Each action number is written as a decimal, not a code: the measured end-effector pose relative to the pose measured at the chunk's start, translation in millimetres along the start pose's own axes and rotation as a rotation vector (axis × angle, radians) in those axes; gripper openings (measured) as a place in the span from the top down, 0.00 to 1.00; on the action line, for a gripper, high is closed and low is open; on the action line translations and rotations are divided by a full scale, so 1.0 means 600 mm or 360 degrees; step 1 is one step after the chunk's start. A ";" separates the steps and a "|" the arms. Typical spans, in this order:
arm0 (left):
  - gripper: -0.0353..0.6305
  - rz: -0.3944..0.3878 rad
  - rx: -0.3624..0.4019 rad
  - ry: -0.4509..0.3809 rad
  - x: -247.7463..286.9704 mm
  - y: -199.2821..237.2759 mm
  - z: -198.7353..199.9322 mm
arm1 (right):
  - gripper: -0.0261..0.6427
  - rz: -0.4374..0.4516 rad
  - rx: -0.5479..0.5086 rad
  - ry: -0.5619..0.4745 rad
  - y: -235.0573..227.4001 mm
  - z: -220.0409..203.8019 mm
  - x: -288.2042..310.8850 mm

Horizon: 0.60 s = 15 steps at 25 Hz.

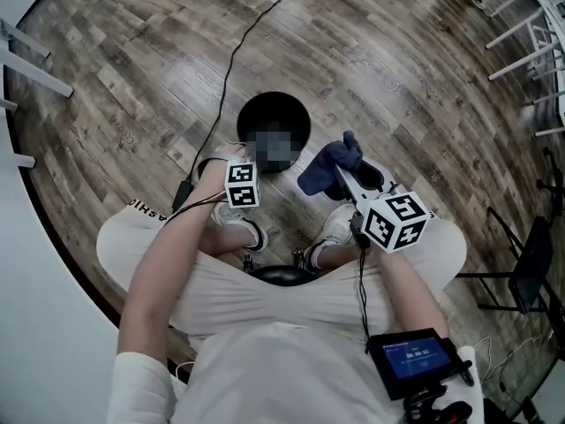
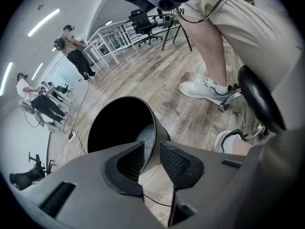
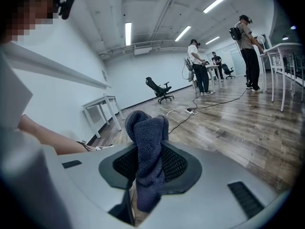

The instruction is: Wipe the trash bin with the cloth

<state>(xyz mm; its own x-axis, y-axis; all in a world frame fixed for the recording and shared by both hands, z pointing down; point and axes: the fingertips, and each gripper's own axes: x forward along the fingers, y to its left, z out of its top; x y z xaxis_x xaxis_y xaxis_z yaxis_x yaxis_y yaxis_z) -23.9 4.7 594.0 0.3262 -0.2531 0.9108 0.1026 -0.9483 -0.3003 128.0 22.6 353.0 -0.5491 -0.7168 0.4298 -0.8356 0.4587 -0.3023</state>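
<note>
The black round trash bin (image 1: 254,113) stands on the wood floor just ahead of the person's feet. My left gripper (image 1: 251,161) points steeply down at its near rim. In the left gripper view the bin (image 2: 119,123) has its thin wall standing between the jaws of the left gripper (image 2: 153,159), one pad inside and one outside, with a little room on each side. My right gripper (image 1: 346,180) hovers to the right of the bin, shut on a dark blue cloth (image 1: 330,166). The cloth (image 3: 150,147) sticks up bunched between the pads of the right gripper (image 3: 148,168).
A black cable (image 1: 226,78) runs across the floor behind the bin. White table legs (image 1: 35,69) stand at the left, chairs (image 1: 530,25) at the right. The person sits on a black stool (image 1: 282,275), shoes (image 1: 237,219) near the bin. Other people (image 2: 76,51) stand far off.
</note>
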 end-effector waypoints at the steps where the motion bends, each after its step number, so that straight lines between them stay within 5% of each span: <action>1: 0.80 0.0001 0.0011 0.0006 0.005 0.001 -0.002 | 0.79 -0.0003 0.0005 0.0026 -0.003 -0.007 0.003; 15: 0.82 -0.0028 0.0002 -0.0004 0.044 -0.004 -0.003 | 0.79 0.0125 -0.0051 0.0433 -0.012 -0.087 0.090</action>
<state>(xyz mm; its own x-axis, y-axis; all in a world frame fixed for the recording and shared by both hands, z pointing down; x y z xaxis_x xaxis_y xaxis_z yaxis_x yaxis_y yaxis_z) -17.3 -0.2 619.0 0.3269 -0.2360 0.9151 0.1094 -0.9524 -0.2847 103.4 8.0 423.0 -0.5938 -0.5131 0.6198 -0.7880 0.5268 -0.3187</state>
